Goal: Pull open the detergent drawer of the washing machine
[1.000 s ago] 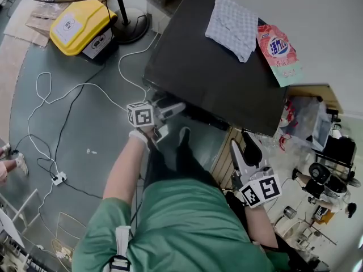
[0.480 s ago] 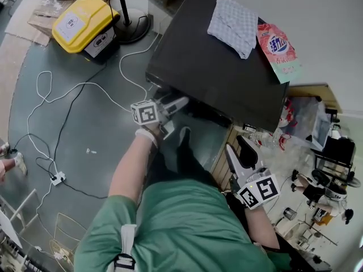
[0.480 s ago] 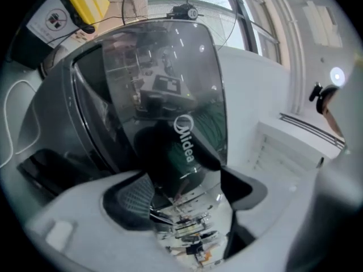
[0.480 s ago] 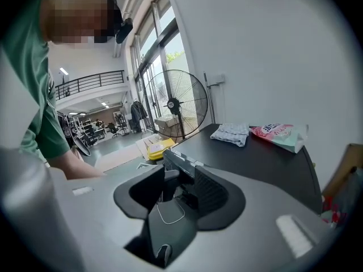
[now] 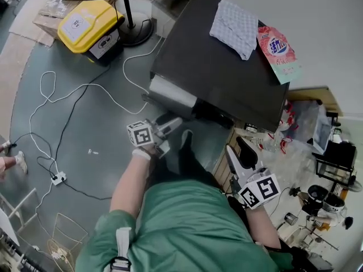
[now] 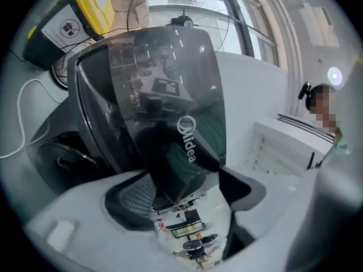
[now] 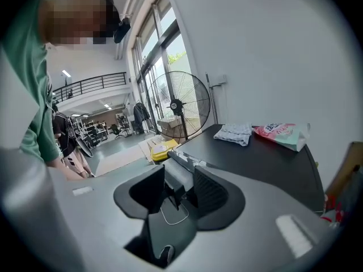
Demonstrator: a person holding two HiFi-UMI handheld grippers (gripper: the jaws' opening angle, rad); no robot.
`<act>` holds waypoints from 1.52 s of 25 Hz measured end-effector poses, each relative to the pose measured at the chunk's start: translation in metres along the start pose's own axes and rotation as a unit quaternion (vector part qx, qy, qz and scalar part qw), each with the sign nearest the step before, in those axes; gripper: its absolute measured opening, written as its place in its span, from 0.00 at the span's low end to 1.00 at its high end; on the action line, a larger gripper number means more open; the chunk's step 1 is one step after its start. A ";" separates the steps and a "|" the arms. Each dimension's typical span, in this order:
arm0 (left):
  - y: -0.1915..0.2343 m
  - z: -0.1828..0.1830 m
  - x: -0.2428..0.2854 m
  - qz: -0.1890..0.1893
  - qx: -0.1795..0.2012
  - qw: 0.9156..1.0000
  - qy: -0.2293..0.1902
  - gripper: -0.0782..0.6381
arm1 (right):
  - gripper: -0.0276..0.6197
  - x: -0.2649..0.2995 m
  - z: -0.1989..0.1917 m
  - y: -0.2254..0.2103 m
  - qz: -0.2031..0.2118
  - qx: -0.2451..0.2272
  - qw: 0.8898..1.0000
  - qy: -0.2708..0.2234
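Observation:
The black-topped washing machine [image 5: 227, 72] stands ahead of me, and its pale detergent drawer [image 5: 173, 94] juts out of the front at the top left corner. My left gripper [image 5: 169, 132] hovers a short way in front of the drawer without touching it; its jaws are closing with nothing between them. In the left gripper view the gripper [image 6: 187, 191] faces the dark door glass [image 6: 164, 106], with the pulled-out drawer [image 6: 283, 146] off to the right. My right gripper [image 5: 241, 152] stands open and empty beside the machine's right front corner, and from it [image 7: 178, 191] the drawer [image 7: 184, 160] shows far off.
A checked cloth [image 5: 233, 20] and a red detergent bag [image 5: 278, 47] lie on the machine's top. A yellow box [image 5: 89, 26] and a fan stand [image 5: 136, 27] sit at the back left. A white cable [image 5: 85, 86] and a power strip [image 5: 58, 178] lie on the floor. Clutter fills the right side.
The drawer has slid out of the machine's front. My left gripper has drawn back toward my body and now stands off from the drawer. The right gripper has barely shifted.

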State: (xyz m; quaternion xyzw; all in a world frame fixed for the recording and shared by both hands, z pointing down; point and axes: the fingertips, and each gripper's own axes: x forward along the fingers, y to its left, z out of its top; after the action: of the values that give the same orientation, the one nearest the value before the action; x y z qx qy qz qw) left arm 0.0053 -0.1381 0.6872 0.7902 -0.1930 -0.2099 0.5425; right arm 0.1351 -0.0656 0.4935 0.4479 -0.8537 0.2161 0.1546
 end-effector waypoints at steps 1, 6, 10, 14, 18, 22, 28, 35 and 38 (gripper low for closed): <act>-0.002 -0.004 -0.004 0.002 -0.002 1.000 0.002 0.60 | 0.29 0.002 0.002 0.001 0.004 -0.002 1.000 -0.002; -0.016 -0.024 -0.029 0.005 -0.007 1.000 0.010 0.60 | 0.29 0.012 0.012 0.015 0.031 -0.014 0.999 -0.008; -0.025 -0.036 -0.050 0.008 -0.007 1.000 0.013 0.60 | 0.29 0.023 0.012 0.029 0.060 -0.019 0.998 -0.006; -0.028 -0.043 -0.063 0.014 -0.006 1.000 0.009 0.61 | 0.29 0.033 0.016 0.045 0.085 -0.030 0.996 -0.005; -0.029 -0.044 -0.069 0.035 -0.006 0.999 0.013 0.61 | 0.29 0.038 0.024 0.055 0.101 -0.037 0.994 -0.010; -0.025 -0.053 -0.078 0.098 0.036 0.993 0.052 0.62 | 0.29 0.041 0.034 0.058 0.109 -0.040 0.993 -0.018; -0.048 -0.058 -0.101 0.155 0.100 0.979 0.084 0.59 | 0.29 0.041 0.046 0.055 0.114 -0.039 0.992 -0.034; -0.126 -0.004 -0.115 0.213 0.240 0.945 0.056 0.51 | 0.29 0.041 0.067 0.040 0.097 -0.046 0.992 -0.062; -0.167 0.032 -0.107 0.230 0.309 0.923 0.029 0.47 | 0.29 0.038 0.079 0.036 0.090 -0.054 0.992 -0.075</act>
State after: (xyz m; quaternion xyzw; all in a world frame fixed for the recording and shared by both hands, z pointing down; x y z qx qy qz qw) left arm -0.0887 -0.0500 0.5329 0.8582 -0.4088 0.0131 0.3102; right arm 0.0785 -0.1142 0.4351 0.3753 -0.9101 0.1488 0.0938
